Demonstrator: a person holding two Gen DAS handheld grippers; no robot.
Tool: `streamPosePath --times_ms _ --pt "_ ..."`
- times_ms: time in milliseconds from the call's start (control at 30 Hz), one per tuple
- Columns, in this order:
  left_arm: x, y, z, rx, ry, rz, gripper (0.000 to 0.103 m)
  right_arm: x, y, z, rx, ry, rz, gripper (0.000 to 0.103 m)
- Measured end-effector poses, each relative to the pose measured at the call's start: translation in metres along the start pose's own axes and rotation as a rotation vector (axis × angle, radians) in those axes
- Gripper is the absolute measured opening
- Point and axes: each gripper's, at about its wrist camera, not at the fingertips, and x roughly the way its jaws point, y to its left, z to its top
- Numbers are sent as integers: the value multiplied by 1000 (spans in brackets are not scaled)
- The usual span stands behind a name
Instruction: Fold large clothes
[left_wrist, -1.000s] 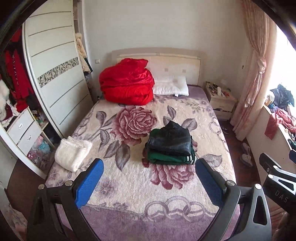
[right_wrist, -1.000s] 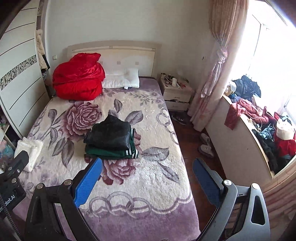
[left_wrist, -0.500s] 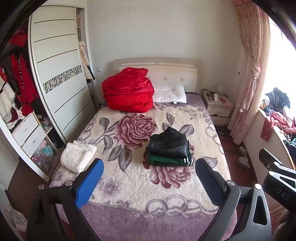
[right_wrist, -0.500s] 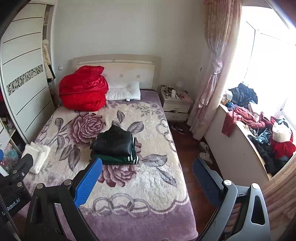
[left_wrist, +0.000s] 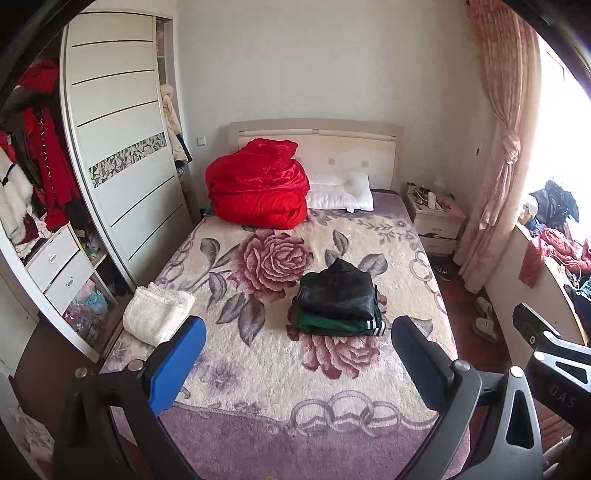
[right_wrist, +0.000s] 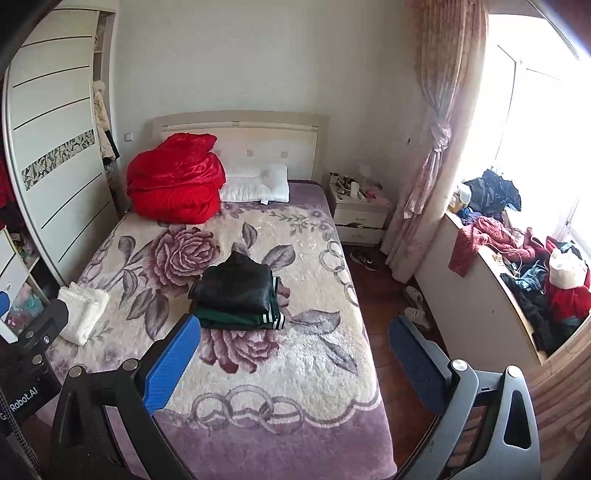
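A folded black jacket (left_wrist: 338, 291) lies on top of a folded green garment with white stripes (left_wrist: 340, 325) in the middle of the floral bed (left_wrist: 258, 387). The stack also shows in the right wrist view, black jacket (right_wrist: 234, 284) over green garment (right_wrist: 240, 319). A folded white garment (left_wrist: 157, 319) lies at the bed's left edge, also seen in the right wrist view (right_wrist: 83, 314). My left gripper (left_wrist: 297, 358) is open and empty, held above the foot of the bed. My right gripper (right_wrist: 293, 356) is open and empty, above the bed's right foot corner.
A red duvet (left_wrist: 258, 192) and white pillow (left_wrist: 340, 192) lie at the headboard. A wardrobe (left_wrist: 118, 147) stands left, a nightstand (right_wrist: 356, 210) right. A window ledge (right_wrist: 491, 306) holds piled clothes. Shoes (right_wrist: 415, 306) lie on the floor beside the bed.
Both grippers have pulled back and up from the bed, so the stack looks smaller and more of the room shows. Both stay open and empty.
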Motion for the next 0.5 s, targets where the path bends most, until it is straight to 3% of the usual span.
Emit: streamPosePath --times_ms 500 --pt "-5 3 3 -1 -8 9 103 3 3 3 8 0 19 103"
